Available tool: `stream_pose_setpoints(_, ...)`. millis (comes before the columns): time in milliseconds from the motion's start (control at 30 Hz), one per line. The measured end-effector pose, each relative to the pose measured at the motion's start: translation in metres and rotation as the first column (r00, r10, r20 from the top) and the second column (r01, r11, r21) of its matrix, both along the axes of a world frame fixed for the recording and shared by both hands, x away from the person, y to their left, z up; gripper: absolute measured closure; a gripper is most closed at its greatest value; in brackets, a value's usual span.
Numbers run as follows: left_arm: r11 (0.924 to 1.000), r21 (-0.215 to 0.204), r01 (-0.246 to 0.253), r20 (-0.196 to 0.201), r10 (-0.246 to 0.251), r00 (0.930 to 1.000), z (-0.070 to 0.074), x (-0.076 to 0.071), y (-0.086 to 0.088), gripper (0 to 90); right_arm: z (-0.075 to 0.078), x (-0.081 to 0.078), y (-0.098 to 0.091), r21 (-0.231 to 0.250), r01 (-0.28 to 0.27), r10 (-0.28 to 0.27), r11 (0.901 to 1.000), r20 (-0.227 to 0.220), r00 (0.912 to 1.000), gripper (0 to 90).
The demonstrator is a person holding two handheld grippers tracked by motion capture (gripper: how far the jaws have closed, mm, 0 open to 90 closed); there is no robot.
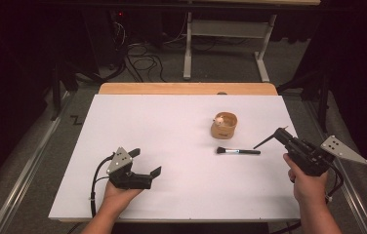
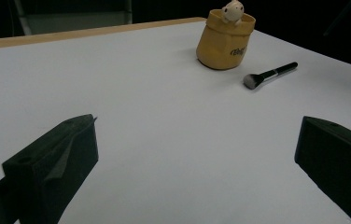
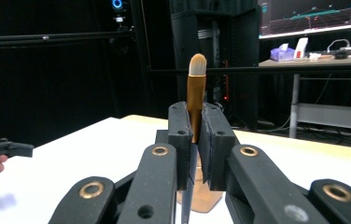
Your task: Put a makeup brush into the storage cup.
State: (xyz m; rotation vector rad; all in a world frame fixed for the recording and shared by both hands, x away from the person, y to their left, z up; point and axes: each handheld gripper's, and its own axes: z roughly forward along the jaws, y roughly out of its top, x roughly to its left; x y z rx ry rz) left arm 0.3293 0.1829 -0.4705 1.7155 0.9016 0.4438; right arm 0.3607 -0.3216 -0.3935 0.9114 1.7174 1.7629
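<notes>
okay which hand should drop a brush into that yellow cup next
Right, probably. The right gripper is already shut on a small brush and sits close to the yellow cup. The left gripper is open, holds nothing, and sits farther away.

A white table top (image 1: pixel 172 146) with a wooden edge (image 1: pixel 186 88) at 12 o'clock stands on grey carpet (image 1: pixel 162 63). Beyond it, at 12 to 1 o'clock, are the pale metal legs of another table (image 1: pixel 225 44); loose cables (image 1: pixel 145 58) lie at 11 o'clock. The surroundings are dark. A lit monitor (image 3: pixel 313 16) glows at 2 o'clock in the right gripper view.
</notes>
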Motion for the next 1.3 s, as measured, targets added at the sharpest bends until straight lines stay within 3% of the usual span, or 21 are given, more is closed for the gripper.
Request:
stream_pose_setpoints(267, 0.9997, 0.006, 0.024, 0.007, -0.024, 0.9997, -0.001, 0.002, -0.001, 0.0, 0.010, 0.006, 0.013, -0.020, 0.023, -0.022, 0.9995, 0.023, 0.9995, 85.3)
stream_pose_setpoints(400, 0.9999, -0.002, 0.015, 0.017, -0.015, 0.9997, 0.000, 0.001, 0.000, 0.0, 0.018, 0.013, 0.018, -0.014, 0.036, -0.035, 0.9993, 0.019, 0.9992, 85.3)
stream_pose_setpoints(533, 0.9997, -0.002, 0.024, 0.036, -0.024, 0.9991, 0.003, -0.001, 0.002, 0.1, 0.024, 0.020, 0.027, -0.037, 0.050, -0.049, 0.9980, 0.040, 0.9980, 85.3)
stream_pose_setpoints(700, 0.9996, 0.003, 0.030, 0.039, -0.030, 0.9988, 0.002, -0.002, 0.000, 0.0, 0.031, 0.034, 0.038, -0.050, 0.067, -0.065, 0.9965, 0.032, 0.9974, 85.3)
stream_pose_setpoints(1000, 0.9992, -0.007, 0.040, 0.061, -0.040, 0.9974, 0.005, -0.007, 0.000, 0.1, 0.031, 0.056, 0.049, -0.066, 0.099, -0.099, 0.9929, 0.010, 0.9951, 85.3)
stream_pose_setpoints(1300, 0.9988, 0.001, 0.048, 0.061, -0.048, 0.9970, 0.004, -0.006, 0.000, 0.1, 0.028, 0.071, 0.053, -0.034, 0.112, -0.112, 0.9932, -0.004, 0.9937, 85.2)
